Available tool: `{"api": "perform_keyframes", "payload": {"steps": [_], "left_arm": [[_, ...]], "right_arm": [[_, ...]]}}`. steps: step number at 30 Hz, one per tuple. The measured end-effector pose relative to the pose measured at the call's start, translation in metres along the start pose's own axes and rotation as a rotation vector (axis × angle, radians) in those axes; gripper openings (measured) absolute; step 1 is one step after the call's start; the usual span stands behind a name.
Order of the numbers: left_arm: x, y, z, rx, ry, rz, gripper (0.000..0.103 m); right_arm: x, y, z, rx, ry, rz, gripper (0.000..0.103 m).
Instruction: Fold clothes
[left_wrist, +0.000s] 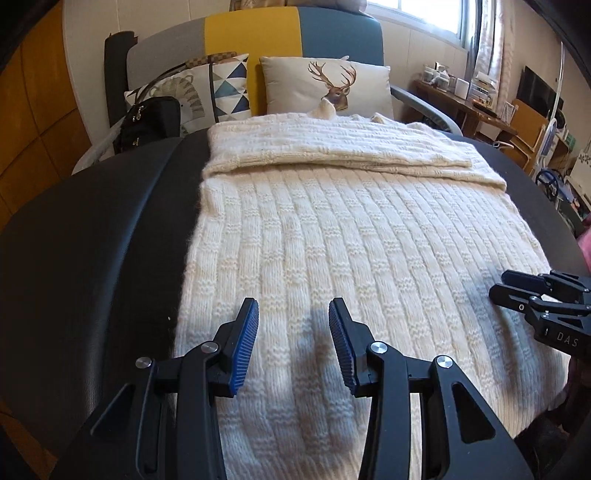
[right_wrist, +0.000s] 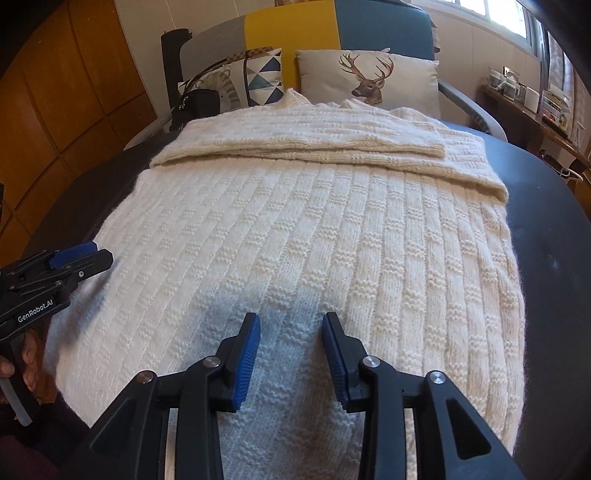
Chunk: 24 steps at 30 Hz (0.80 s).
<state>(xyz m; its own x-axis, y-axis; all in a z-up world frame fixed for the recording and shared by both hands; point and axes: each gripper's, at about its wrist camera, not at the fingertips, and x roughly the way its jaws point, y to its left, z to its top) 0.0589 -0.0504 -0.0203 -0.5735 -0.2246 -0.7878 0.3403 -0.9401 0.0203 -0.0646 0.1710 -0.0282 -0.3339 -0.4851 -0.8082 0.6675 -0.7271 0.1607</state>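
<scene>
Covering dark table (left_wrist: 110, 229): cream sweater (left_wrist: 332, 240) (sofa (left_wrist: 251, 33) behind).

A cream knitted sweater (left_wrist: 332, 229) lies spread on the dark table (left_wrist: 92, 240).

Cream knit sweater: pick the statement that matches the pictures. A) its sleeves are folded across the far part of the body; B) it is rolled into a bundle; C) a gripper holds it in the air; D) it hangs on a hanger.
A: the cream knit sweater lies flat on the dark surface, with its sleeves laid across the far part near the deer pillow.
</scene>
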Motion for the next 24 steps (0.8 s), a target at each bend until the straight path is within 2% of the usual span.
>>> {"api": "perform_keyframes", "payload": {"steps": [15, 19, 24], "left_arm": [[0.006, 0.0, -0.012, 0.0, 0.031, 0.002, 0.043], [0.007, 0.001, -0.018, 0.012, 0.02, 0.009, 0.046], [0.001, 0.011, -0.024, -0.003, 0.008, -0.029, 0.047]], "right_arm": [[0.001, 0.007, -0.003, -0.022, -0.01, -0.016, 0.041], [0.001, 0.006, -0.002, -0.02, -0.001, -0.01, 0.041], [-0.002, 0.003, -0.006, -0.058, 0.018, -0.003, 0.041]]}}
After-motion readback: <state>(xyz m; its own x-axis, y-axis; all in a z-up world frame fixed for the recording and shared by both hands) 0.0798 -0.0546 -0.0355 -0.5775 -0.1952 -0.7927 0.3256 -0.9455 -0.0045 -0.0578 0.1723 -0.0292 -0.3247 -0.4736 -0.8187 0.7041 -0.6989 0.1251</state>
